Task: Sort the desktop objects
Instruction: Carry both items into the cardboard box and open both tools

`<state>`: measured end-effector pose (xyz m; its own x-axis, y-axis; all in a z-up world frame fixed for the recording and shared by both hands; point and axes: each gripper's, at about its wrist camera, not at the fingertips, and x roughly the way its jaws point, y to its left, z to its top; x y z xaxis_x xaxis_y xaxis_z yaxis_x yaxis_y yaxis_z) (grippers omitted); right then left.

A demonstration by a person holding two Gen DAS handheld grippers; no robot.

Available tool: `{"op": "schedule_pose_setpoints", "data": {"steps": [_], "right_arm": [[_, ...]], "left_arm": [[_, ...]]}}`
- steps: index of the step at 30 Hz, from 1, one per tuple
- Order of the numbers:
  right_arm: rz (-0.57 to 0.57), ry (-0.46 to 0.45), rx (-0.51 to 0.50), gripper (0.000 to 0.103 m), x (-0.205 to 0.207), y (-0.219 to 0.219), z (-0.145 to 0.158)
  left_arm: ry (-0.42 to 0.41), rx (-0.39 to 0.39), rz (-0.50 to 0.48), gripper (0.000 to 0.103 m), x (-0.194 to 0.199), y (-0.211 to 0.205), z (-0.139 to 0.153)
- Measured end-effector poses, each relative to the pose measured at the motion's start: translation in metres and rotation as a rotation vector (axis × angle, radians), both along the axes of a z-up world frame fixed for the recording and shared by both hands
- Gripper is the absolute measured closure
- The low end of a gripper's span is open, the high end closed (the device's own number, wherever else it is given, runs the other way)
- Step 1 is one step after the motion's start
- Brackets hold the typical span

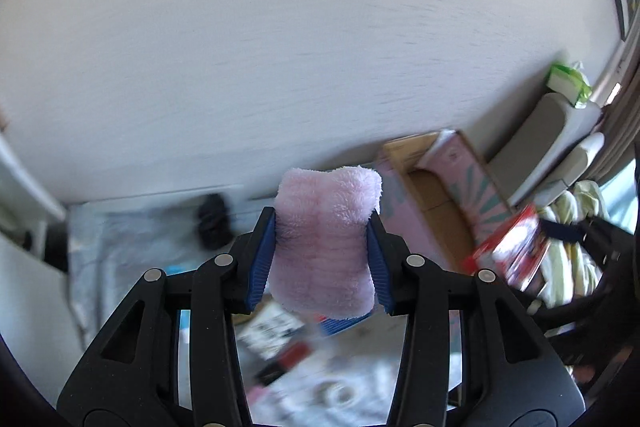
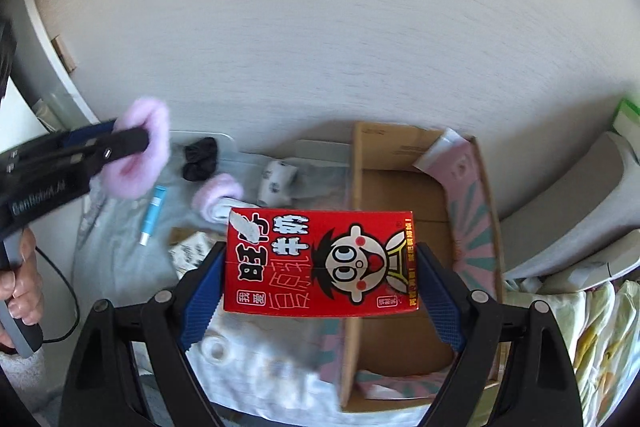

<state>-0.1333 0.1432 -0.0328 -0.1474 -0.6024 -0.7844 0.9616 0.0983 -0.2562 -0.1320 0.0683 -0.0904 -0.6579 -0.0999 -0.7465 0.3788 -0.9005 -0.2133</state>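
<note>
My left gripper (image 1: 322, 227) is shut on a fluffy pink sock (image 1: 326, 243) and holds it up in the air; both also show at the left of the right wrist view (image 2: 138, 151). My right gripper (image 2: 320, 259) is shut on a red milk carton box (image 2: 320, 263) with a cartoon face, held above the left edge of an open cardboard box (image 2: 400, 187). The red box also shows blurred in the left wrist view (image 1: 516, 247).
On the light cloth (image 2: 120, 259) lie a second pink sock (image 2: 218, 195), a black scrunchie (image 2: 200, 157), a blue tube (image 2: 152, 215), a white patterned roll (image 2: 278, 181) and a printed card (image 2: 190, 251). A grey chair (image 2: 580, 211) stands right. A white wall lies behind.
</note>
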Motion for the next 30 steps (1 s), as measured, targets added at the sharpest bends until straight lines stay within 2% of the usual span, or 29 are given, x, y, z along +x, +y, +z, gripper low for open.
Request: {"op": "schedule_pose_setpoints", "data": {"steps": [3, 8, 15, 21, 30], "right_arm": [[-0.026, -0.01, 0.024, 0.017, -0.023, 0.001, 0.0], [-0.071, -0.003, 0.086, 0.017, -0.057, 0.0, -0.015], [-0.107, -0.011, 0.16, 0.017, -0.1, -0.001, -0.033], [-0.114, -0.023, 0.22, 0.017, -0.115, -0.003, -0.052], [-0.18, -0.051, 0.244, 0.017, -0.113, -0.003, -0.062]], "left_arm": [[-0.005, -0.019, -0.028, 0.063, -0.034, 0.026, 0.002], [-0.03, 0.012, -0.057, 0.063, -0.085, 0.053, -0.005], [-0.109, 0.065, -0.075, 0.063, -0.148, 0.08, -0.034], [-0.163, 0.097, -0.075, 0.063, -0.171, 0.097, -0.057], [-0.211, 0.106, -0.117, 0.063, -0.179, 0.095, -0.066]]}}
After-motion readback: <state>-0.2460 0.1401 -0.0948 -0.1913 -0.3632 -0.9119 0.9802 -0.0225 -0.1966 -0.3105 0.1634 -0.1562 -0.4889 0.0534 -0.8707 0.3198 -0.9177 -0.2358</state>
